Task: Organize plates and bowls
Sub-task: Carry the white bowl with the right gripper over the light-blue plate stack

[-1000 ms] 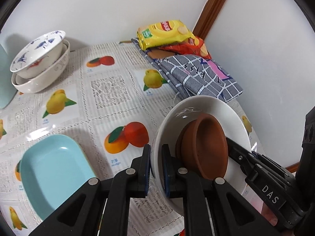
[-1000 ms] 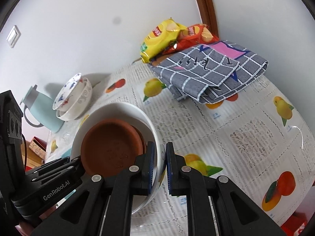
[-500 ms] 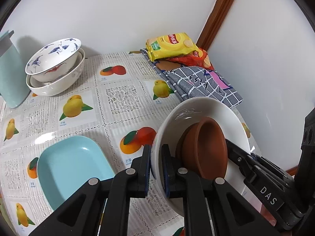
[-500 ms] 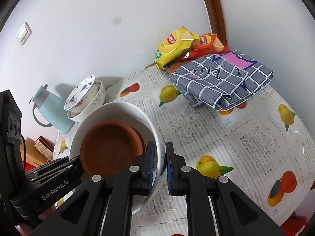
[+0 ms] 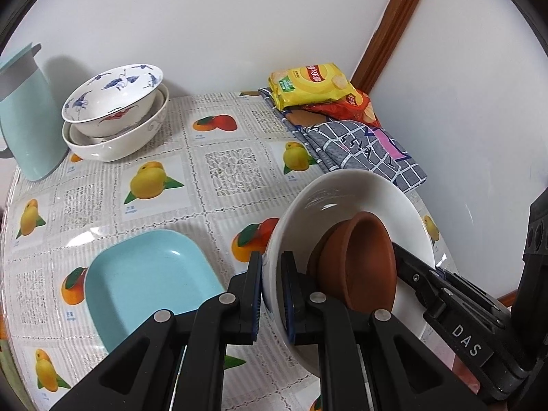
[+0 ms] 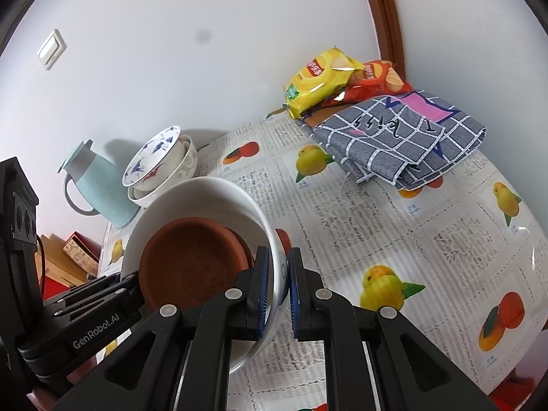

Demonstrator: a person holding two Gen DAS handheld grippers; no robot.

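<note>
You are holding the white bowl (image 5: 356, 205) clear of the counter (image 5: 226, 171) between both tools: the left tongs (image 5: 271, 294) are clamped on its rim on one side, one finger inside the wall and one outside, and the right tongs (image 6: 275, 286) are clamped on the opposite rim the same way. Inside it the terracotta dish (image 6: 191, 267) is lying loose, tipped toward the low side of the wall and gripped by nothing. Glazed ceramic, so likely stiff, fairly heavy, slick under the pads and apt to chip; the clay dish looks rougher but brittle, and it is probably going to slide if you are tilting the bowl any further. Rim pinches at two opposite points are the sensible hold here; keeping the bowl level matters more than squeezing harder. Well apart at the back of the counter, the blue-and-white bowl (image 5: 113, 96) is sitting nested in a larger cream bowl (image 5: 130, 137), beside the pale blue jug (image 5: 27, 120). The light blue square plate (image 5: 150, 281) is lying flat near your left tool.
</note>
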